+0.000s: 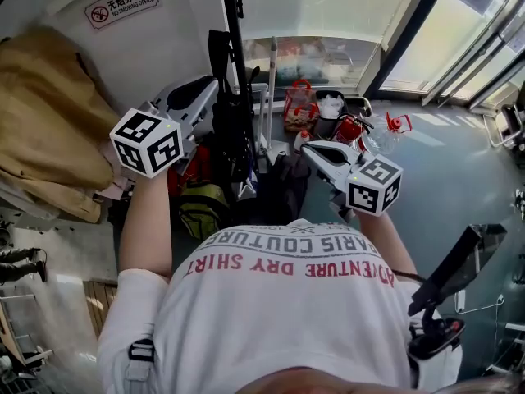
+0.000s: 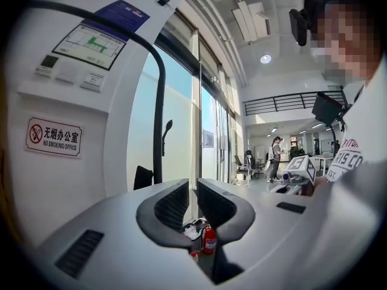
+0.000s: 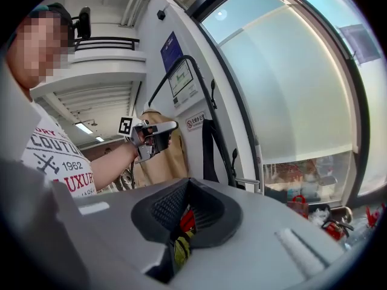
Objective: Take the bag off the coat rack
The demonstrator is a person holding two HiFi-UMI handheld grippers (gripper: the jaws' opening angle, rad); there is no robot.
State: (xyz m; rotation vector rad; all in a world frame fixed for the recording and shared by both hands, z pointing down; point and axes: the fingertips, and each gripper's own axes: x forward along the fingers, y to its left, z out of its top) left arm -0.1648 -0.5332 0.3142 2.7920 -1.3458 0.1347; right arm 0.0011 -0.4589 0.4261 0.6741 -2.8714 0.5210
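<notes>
The black coat rack pole (image 1: 233, 48) rises in the middle of the head view. A black bag (image 1: 234, 134) hangs against it by a long black strap (image 1: 216, 60). My left gripper (image 1: 212, 84) is held up just left of the strap, not touching it; its jaws stand only a sliver apart with nothing between them (image 2: 193, 189). In the left gripper view the curved rack pole (image 2: 158, 101) stands ahead. My right gripper (image 1: 308, 148) is lower, right of the bag, shut and empty (image 3: 188, 183). The right gripper view shows the strap (image 3: 208, 144) on the rack.
A tan coat (image 1: 49, 121) hangs at the left by a white wall with a no-smoking sign (image 1: 123, 2). Red fire extinguishers (image 1: 349, 128) and a red basket (image 1: 299, 105) stand on the floor by the glass wall. A yellow-green bag (image 1: 201, 208) lies at the rack's foot.
</notes>
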